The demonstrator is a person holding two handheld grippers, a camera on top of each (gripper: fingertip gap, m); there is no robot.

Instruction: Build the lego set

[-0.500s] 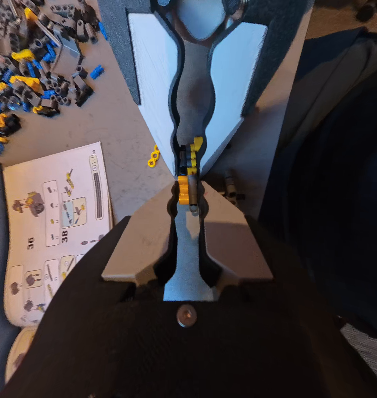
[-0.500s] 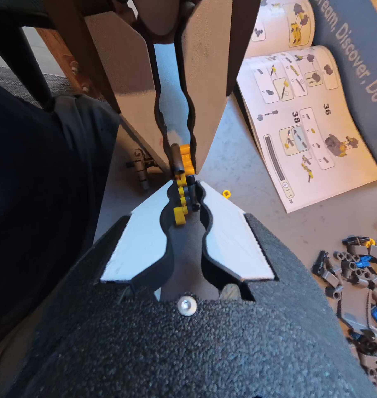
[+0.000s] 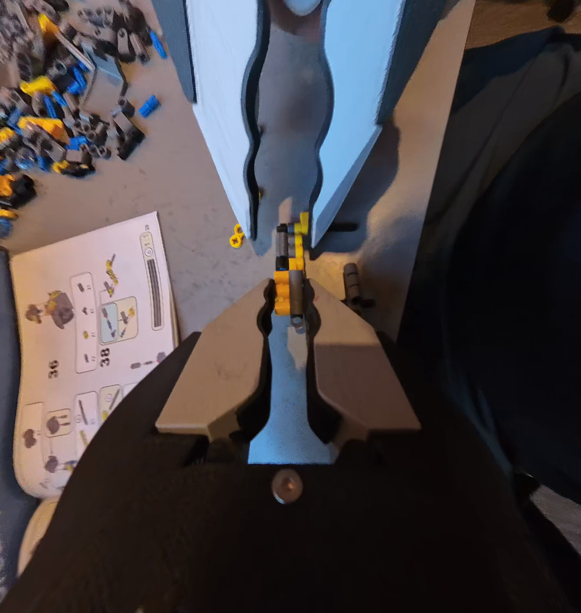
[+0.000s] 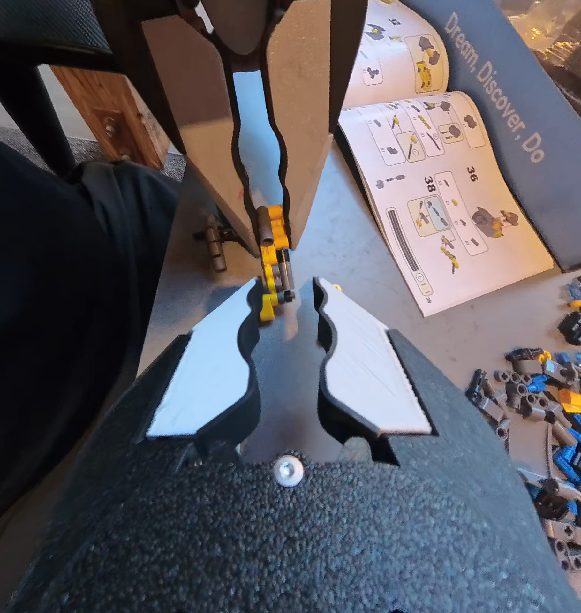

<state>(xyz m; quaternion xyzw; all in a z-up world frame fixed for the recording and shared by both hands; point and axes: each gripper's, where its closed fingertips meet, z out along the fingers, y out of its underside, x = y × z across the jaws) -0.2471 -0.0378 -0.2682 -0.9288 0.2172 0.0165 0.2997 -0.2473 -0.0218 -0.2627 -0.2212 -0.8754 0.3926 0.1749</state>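
Left tool [image 3: 290, 292] clamping the yellow-and-grey brick assembly [image 3: 290, 275] above the surface [image 3: 196, 199], right tool [image 4: 286, 285] parted around its far end, left grip probably needing steadiness, instruction booklet [image 4: 448, 199] lying beside.

Warm, low light is falling across the table [image 3: 189, 185] in both views, while cooler bluish light is catching the pale faces of the right gripper [image 4: 286, 288]. The left gripper [image 3: 287, 288] is casting a soft shadow. The brick pile [image 3: 50, 109] is smearing with motion blur. Wide-angle distortion is bending the instruction booklet [image 4: 448, 199] at the frame edges. Dark fabric [image 4: 50, 298] is showing almost no detail.
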